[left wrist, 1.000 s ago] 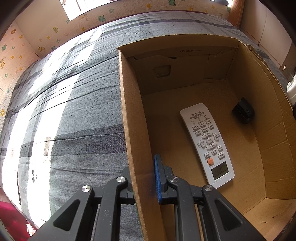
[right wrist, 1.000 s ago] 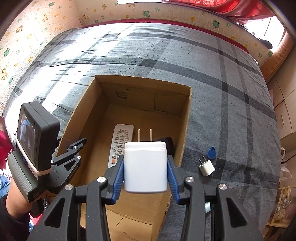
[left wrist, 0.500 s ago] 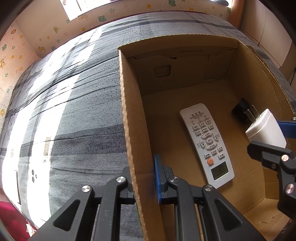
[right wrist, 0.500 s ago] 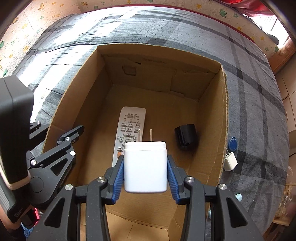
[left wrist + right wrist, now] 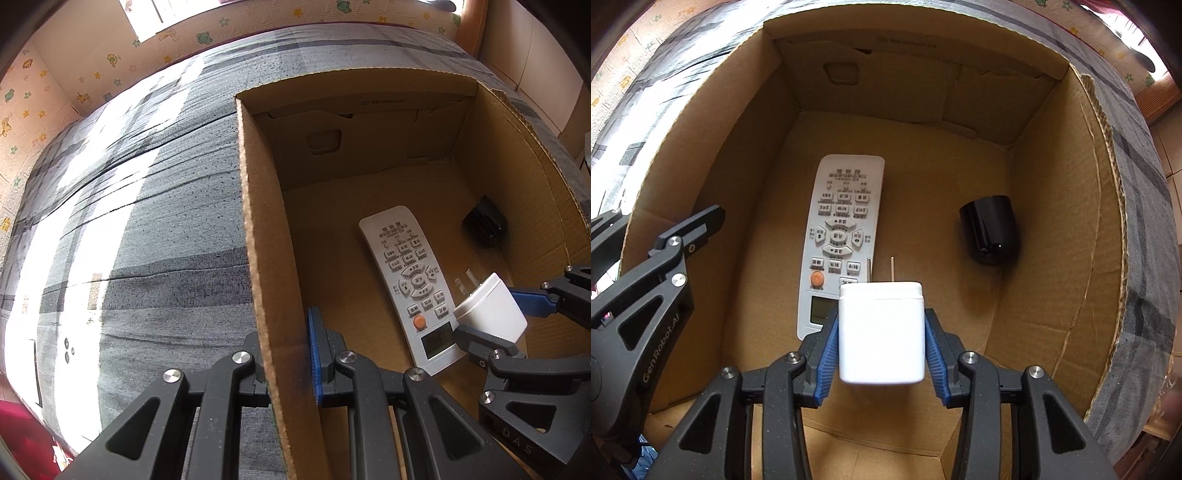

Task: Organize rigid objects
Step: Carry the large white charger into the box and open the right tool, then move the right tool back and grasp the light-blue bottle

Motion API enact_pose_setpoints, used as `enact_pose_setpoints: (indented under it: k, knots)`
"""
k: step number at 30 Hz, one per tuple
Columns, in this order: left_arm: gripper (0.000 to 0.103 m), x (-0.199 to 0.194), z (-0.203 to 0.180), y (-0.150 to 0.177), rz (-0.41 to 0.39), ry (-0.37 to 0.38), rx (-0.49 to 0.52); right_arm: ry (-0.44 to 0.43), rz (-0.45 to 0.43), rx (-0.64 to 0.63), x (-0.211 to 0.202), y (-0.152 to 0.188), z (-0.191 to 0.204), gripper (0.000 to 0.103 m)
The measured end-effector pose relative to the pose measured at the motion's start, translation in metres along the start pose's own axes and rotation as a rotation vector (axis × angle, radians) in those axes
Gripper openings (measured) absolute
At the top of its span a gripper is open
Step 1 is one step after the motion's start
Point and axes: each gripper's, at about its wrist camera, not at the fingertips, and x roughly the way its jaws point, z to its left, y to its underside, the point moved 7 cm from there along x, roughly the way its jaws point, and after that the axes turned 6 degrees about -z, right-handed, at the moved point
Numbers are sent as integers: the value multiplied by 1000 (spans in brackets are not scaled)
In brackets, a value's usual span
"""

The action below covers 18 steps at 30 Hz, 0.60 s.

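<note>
Since a second ago, the right gripper (image 5: 882,338) has carried the white charger (image 5: 881,332) from above the bedspread down into the cardboard box (image 5: 1052,229), so the box walls now fill the right wrist view. Its jaws are closed on the charger's two flat sides, prongs pointing forward toward the far wall of the box. The charger hangs low over the box floor, near the near wall, just right of the display end of the white remote (image 5: 842,236); whether it touches the floor yet is hard to tell from either view. The black cylinder (image 5: 991,229) lies ahead and to the right, close to the right wall.

The left gripper (image 5: 288,363) has not shifted: its jaws straddle the left wall of the box, pinching the cardboard edge and steadying it.

What matters for the release is the gap: the charger's left side sits almost beside the remote's long edge, and both long axes run toward the far wall. Bare floor lies ahead between remote and cylinder, so opening here should probably set it down clear of both.
</note>
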Motion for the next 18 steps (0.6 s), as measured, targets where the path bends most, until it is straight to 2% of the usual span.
enact_pose_setpoints:
  k: [8,18]
  knots:
    - [15,1,0,0,-1,2,-3,-11,14,-1,8,3,4,46]
    - [15,0,0,1,-1,-1,1,-27,-37,6,-8,0,4,50]
